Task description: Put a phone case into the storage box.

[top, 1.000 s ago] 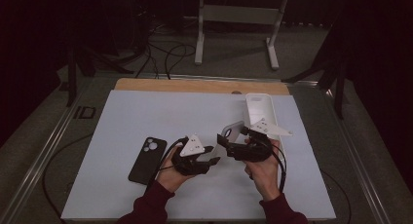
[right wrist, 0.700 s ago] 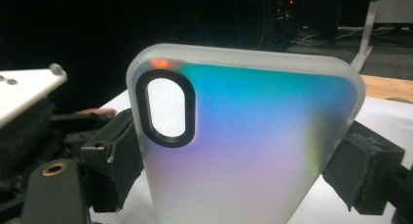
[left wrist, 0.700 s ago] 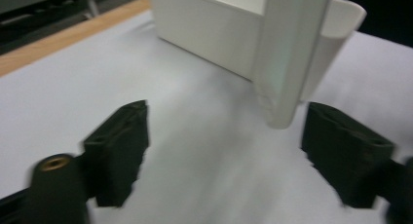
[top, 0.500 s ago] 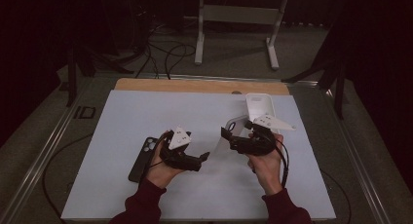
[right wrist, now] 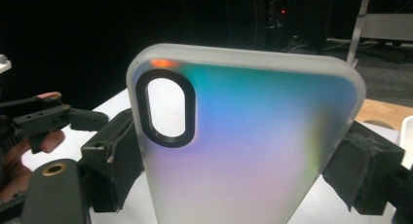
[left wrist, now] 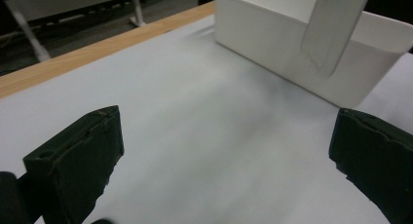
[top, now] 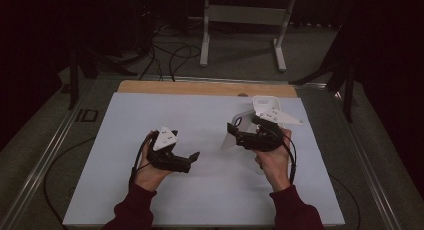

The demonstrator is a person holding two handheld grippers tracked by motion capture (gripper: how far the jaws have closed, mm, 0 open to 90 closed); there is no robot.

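In the right gripper view, the frosted translucent phone case (right wrist: 248, 141) stands upright between the two black jaws, one pressing each long edge, so the jaws pinch it across its width. Its oval camera cutout (right wrist: 165, 107) sits at the upper left, and the case back shows a rainbow sheen. In the high view the right gripper (top: 239, 135) holds the case (top: 231, 136) tilted above the bench (top: 210, 200), on the right half of the white mat, just in front of the white bin (top: 267, 104).

The left gripper (top: 192, 157) hovers low over the mat's left-centre, well apart from the case. Its jaws are spread wide with nothing between them; the left gripper view shows bare mat (left wrist: 204, 151) in the gap. Farther off in that view stands the white bin (left wrist: 302, 53), with the held case (left wrist: 333, 29) hanging in front of its wall. Beyond it runs the bench's wooden edge (left wrist: 97, 53).

Against the frame a second ago, the dark phone that lay on the mat beside the left hand is no longer visible, the left gripper has shifted left, away from the right one, and the right gripper has carried the case slightly higher and to the right.
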